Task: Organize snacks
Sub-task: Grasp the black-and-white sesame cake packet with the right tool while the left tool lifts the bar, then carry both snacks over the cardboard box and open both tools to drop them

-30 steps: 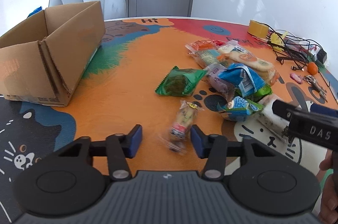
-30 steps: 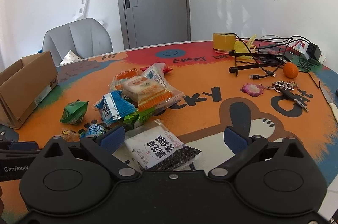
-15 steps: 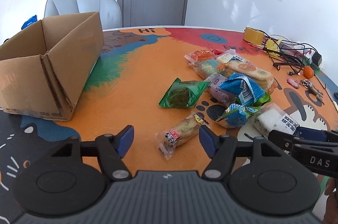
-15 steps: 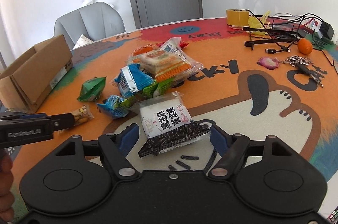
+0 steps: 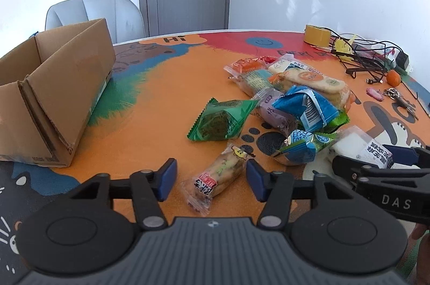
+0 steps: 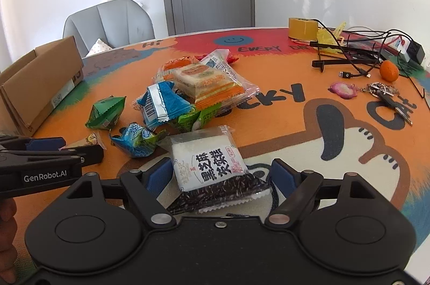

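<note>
The left gripper (image 5: 211, 178) hangs low over the worktop (image 5: 161, 107) with a small bun pack (image 5: 219, 174) lying between its blue pads. The jaws are closing, but a gap shows on the left side of the pack and the right pad sits just beside it, so nothing is clamped. Just ahead of this gripper lies a green pack (image 5: 220, 121), and ahead to its right the main snack pile (image 5: 290, 94). A teal pack (image 5: 303, 148) sits just right of the bun pack. Far ahead to the left stands an open cardboard box (image 5: 51, 96), well apart from the snacks.

The right gripper (image 6: 221, 174) straddles a sesame cake pack (image 6: 212, 166) that lies flat on the worktop. Its jaws are opening, and both pads stand clear of the wrapper's sides, so this pack is released too. Ahead of it sits the same pile, topped by an orange-striped cracker pack (image 6: 207, 82) and a blue pack (image 6: 161, 104). Off to its right are an orange (image 6: 389, 70), keys (image 6: 387, 92), a tape roll (image 6: 302, 28) and tangled cables (image 6: 357, 51).
</note>
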Tool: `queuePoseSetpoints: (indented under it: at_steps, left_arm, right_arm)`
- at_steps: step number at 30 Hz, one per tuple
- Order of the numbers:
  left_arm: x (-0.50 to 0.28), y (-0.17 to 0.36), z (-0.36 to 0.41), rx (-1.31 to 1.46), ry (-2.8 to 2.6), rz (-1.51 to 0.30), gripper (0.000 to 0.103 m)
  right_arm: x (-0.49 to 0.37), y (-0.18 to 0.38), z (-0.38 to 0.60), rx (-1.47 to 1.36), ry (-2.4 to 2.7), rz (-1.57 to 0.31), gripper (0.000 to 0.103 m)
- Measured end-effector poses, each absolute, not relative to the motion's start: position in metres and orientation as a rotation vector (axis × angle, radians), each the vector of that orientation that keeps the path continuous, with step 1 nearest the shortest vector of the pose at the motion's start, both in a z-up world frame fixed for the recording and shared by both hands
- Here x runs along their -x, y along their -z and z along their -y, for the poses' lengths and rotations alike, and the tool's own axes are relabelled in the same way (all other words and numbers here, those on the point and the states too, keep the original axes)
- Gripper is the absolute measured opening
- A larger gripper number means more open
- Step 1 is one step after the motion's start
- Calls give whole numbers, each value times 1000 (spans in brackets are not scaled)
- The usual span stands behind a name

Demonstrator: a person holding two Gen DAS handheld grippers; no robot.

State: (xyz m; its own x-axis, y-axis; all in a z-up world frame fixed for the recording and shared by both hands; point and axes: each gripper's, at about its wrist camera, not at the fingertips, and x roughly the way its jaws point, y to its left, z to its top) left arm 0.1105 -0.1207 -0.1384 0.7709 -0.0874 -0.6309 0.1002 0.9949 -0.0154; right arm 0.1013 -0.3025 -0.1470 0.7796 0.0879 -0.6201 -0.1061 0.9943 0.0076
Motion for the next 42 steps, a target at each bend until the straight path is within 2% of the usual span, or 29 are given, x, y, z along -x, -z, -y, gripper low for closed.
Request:
queuePoseSetpoints:
  at_steps: [4,7,9,13,14,26,42]
  left_arm:
    - [-109,137,119,-20,114,-682,28]
    - [-106,136,115,0,122,-685,19]
    - [-104,136,112,14,126,-688,19]
    - [-97,134,107,29,121,-686,18]
    - [-95,132,105,31,120,-682,18]
    - [-67,103,68,60,60,-599,18]
    - [-67,69,24,110,-11,-495,18]
  right_arm:
    - [-102,148,298,41,-96,-668,78]
    - [-99,147,294,59,-88,-669,71]
    - [-95,146,292,61,-90,-668,65]
    - [-87,146,288,57,-95,-660,60]
    - [-85,145,287,49,-102,-658,49]
    - [-67,129,274,-35,-124,-625,47]
    - [-68,95,254,-30,-158,-527,47]
